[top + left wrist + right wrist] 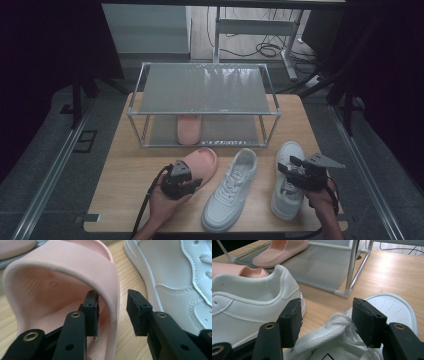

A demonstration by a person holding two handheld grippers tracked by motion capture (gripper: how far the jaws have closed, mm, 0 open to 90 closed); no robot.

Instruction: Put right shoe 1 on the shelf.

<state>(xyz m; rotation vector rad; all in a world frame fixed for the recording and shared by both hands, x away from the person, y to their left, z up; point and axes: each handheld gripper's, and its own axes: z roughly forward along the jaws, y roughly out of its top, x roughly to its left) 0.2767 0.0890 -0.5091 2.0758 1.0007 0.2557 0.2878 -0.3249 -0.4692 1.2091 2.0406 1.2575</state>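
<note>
Left gripper [192, 181] is held at the near pink slide [202, 162], at its heel end on the table [125, 170]. In the left gripper view [112, 312] the slide's [62, 270] strap wall is seen between the jaws: one jaw is inside the strap, the other outside over bare wood. The outer pad [136, 312] stands clear of the strap, with a gap visible; whether the inner pad touches cannot be told. So the claw is read as released, straddling the strap wall, nothing clamped.

Right gripper [286, 170] is held over the right sneaker [289, 182], at its collar. In the right gripper view [325, 317] the jaws are spread, with the sneaker's [392, 307] laces and tongue below and between them; no pad is seen pressing on it. Released.

Middle sneaker [231, 190] lies between the slide and the right sneaker, toe towards the person, just beside the slide.

Second slide [190, 129] is parked on the lower shelf of the rack [205, 90], at the far side of the table. Top shelf is seen bare.
</note>
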